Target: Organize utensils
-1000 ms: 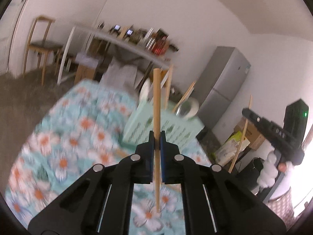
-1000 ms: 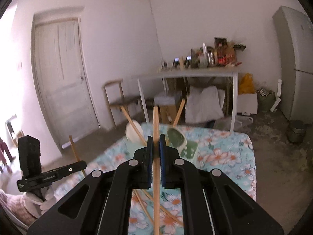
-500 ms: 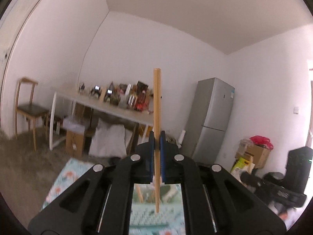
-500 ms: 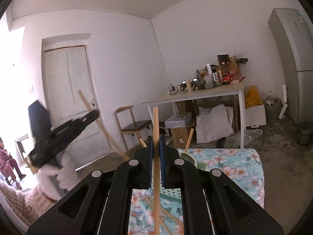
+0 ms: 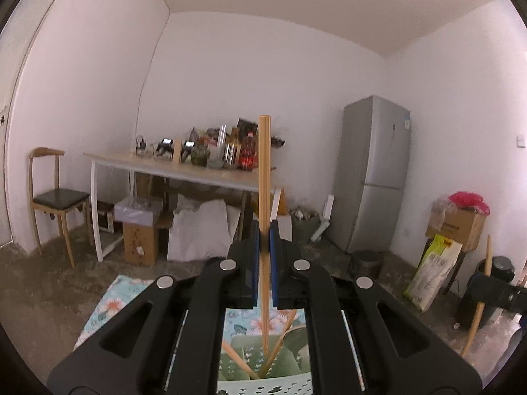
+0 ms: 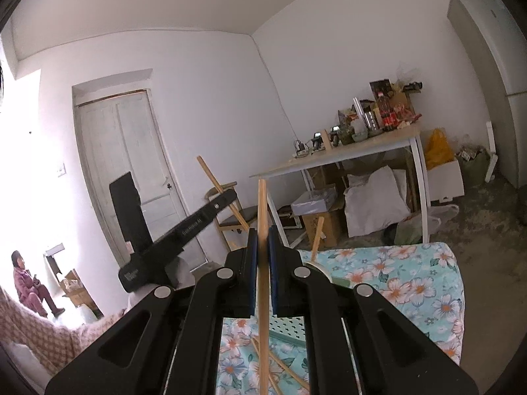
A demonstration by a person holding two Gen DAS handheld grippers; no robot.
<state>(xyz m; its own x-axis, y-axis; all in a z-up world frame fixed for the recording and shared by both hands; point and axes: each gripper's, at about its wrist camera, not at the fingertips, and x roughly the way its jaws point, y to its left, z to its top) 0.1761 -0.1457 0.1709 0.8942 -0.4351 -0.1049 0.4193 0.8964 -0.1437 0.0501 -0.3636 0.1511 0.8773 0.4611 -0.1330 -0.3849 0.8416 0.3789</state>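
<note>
Left wrist view showed the left hand-held gripper clenched on a chopstick, held upright above the green basket. Right hand-held gripper clenched on another chopstick, too. Probably at the carrying step; next, lower each stick into the basket. Basket already held sticks and a spoon. More loose chopsticks lay on the flowered worktop.

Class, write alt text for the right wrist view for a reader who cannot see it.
The right gripper clamps an upright wooden chopstick above a floral tablecloth with loose chopsticks on it. To the left, the left gripper holds another chopstick; behind stand a door and cluttered table.
</note>
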